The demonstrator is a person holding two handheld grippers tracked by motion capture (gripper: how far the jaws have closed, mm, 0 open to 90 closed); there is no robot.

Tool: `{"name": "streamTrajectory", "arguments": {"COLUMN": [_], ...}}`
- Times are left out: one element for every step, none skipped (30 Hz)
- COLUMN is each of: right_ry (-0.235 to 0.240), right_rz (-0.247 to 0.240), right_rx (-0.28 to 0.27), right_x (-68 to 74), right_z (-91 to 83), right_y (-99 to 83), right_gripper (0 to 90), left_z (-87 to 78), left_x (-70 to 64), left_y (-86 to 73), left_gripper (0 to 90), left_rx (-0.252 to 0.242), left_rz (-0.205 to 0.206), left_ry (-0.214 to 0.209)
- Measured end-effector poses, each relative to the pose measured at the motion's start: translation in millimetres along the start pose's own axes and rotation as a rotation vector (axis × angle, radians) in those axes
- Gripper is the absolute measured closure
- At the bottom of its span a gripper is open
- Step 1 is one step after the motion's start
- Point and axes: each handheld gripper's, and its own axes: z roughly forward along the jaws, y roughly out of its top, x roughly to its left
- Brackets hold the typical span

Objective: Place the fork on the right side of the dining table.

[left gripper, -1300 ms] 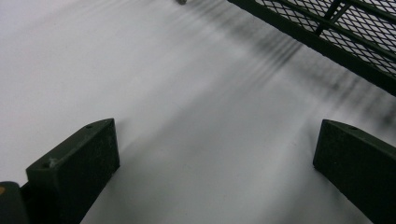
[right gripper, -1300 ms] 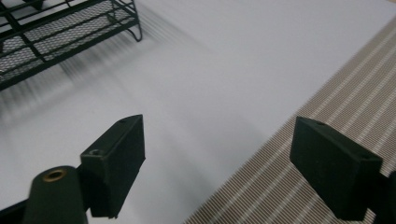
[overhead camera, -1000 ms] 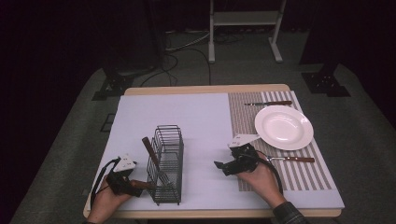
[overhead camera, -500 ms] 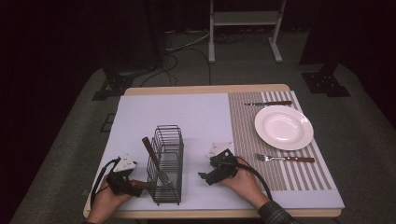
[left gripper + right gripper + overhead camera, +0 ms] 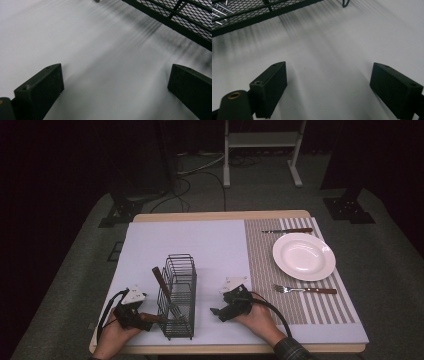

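Wire basket (image 5: pixel 178 296) stands on the pale mat (image 5: pixel 210 245), both grippers' fingers wide, empty

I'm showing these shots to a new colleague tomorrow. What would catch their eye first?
Most likely the black wire basket at the near left of the pale mat, with a brown-handled utensil leaning in it. The left gripper and right gripper flank it, both with jaws wide open over bare mat. Next, the white plate on the striped placemat at right, with a knife beyond it and a fork nearer.
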Motion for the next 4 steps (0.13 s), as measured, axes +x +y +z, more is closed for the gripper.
{"name": "streamTrajectory", "arguments": {"right_ry": [-0.001, -0.001, -0.001, -0.002], "right_rz": [-0.001, -0.001, -0.001, 0.000], "right_rx": [-0.001, 0.000, -0.001, 0.000], "right_x": [0.0, 0.0, 0.0, 0.1], "right_z": [0.0, 0.0, 0.0, -0.1], "right_y": [0.0, 0.0, 0.0, 0.0], "right_gripper": [12.8, 12.8, 12.8, 12.6], "left_z": [0.0, 0.0, 0.0, 0.0], "left_x": [0.0, 0.0, 0.0, 0.0], "left_y": [0.0, 0.0, 0.0, 0.0], "left_gripper": [0.0, 0.0, 0.0, 0.0], "left_rx": [0.000, 0.000, 0.000, 0.000], "left_rz": [0.000, 0.000, 0.000, -0.001], "left_ry": [0.000, 0.000, 0.000, 0.000]}}
